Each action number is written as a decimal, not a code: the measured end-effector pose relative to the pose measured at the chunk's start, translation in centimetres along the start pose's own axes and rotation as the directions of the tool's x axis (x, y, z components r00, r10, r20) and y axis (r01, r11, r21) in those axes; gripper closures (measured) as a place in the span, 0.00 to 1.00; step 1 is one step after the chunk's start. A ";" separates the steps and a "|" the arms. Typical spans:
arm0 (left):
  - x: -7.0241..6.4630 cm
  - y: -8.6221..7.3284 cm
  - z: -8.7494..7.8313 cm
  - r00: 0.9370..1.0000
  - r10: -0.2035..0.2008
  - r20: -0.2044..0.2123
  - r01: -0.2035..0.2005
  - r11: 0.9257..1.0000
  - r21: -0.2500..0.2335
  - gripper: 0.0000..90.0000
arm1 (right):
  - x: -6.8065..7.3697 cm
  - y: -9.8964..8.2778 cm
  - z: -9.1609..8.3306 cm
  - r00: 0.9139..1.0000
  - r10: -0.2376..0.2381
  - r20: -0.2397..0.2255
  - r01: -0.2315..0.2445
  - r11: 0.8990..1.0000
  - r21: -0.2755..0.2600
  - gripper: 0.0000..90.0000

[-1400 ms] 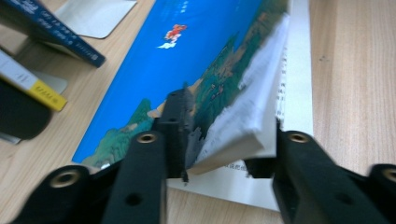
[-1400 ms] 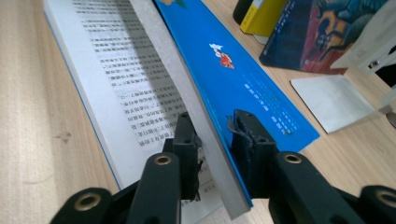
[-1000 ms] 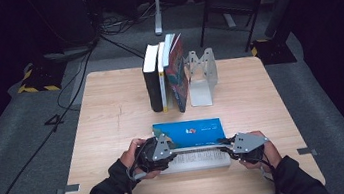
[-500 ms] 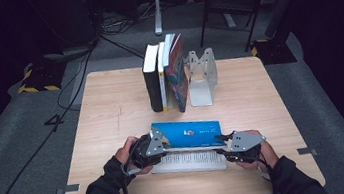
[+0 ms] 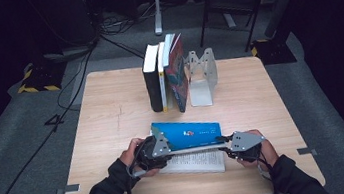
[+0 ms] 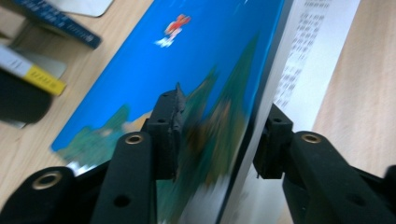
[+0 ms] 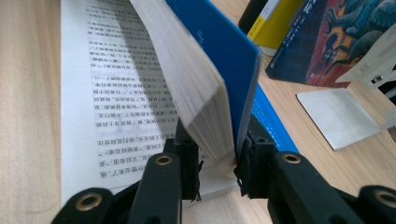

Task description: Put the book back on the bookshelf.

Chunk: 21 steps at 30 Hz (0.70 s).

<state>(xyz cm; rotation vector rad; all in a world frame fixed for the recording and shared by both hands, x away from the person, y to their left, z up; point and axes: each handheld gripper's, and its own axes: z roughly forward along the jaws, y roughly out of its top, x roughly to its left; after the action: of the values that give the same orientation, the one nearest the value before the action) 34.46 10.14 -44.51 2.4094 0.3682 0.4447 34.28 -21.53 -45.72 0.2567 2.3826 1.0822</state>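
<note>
a: near the front edge of the table (image 5: 110, 105), the blue book (image 5: 187, 133) lies open, its blue cover and a thick block of pages lifted off the printed page (image 5: 193, 160) that lies flat on the wood.

b: why is it tilted up like that?

a: both grippers have it. the left gripper (image 5: 159, 148) comes in at the left end; in the left gripper view its jaws straddle the raised cover, one pad (image 6: 170, 130) against the blue face, the other behind the edge. they've just been opening a little, so i can't tell whether they truly pinch or merely cradle it.

b: and the other side?

a: the right gripper (image 5: 232, 145) is at the right end. in the right gripper view its jaws have just been closing, and they sit narrow around the cover and page block (image 7: 205, 93), pads touching both sides.

b: so one at each end keeps the thick half from flopping?

a: that's my reading: it looks like they're folding the book shut, probably to stand it with the upright books (image 5: 164, 75) leaning by the metal bookend (image 5: 202, 75) at the back, well apart from here.
</note>
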 end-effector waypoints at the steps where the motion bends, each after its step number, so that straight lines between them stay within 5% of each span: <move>1: -0.7 0.5 0.4 1.000 -0.004 0.006 0.004 1.000 -0.002 0.60 | 0.2 0.3 0.0 1.000 -0.003 0.000 0.003 1.000 -0.001 0.81; 3: -1.1 0.9 0.7 1.000 0.010 -0.006 -0.010 1.000 0.009 0.58 | 0.4 0.4 0.0 1.000 -0.006 -0.002 0.006 1.000 -0.002 0.81; 8: -2.0 1.7 1.7 0.998 -0.039 -0.047 0.040 0.999 0.021 0.59 | 1.2 1.4 -0.1 1.000 -0.009 -0.015 0.009 1.000 -0.017 0.82; 15: -3.0 2.2 1.6 0.993 -0.015 -0.114 0.017 1.000 0.012 0.74 | 1.8 2.2 0.0 1.000 -0.004 -0.016 0.004 1.000 -0.025 0.82; 21: -2.3 1.9 1.2 0.994 -0.059 -0.089 0.056 0.997 -0.045 0.86 | 1.0 2.0 -0.3 0.997 0.076 -0.001 -0.075 0.994 -0.083 0.69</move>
<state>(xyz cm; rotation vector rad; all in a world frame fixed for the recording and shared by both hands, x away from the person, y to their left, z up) 33.14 7.21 -44.72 2.3368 0.4619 0.5310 33.22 -20.05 -44.40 0.3208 2.3364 1.2111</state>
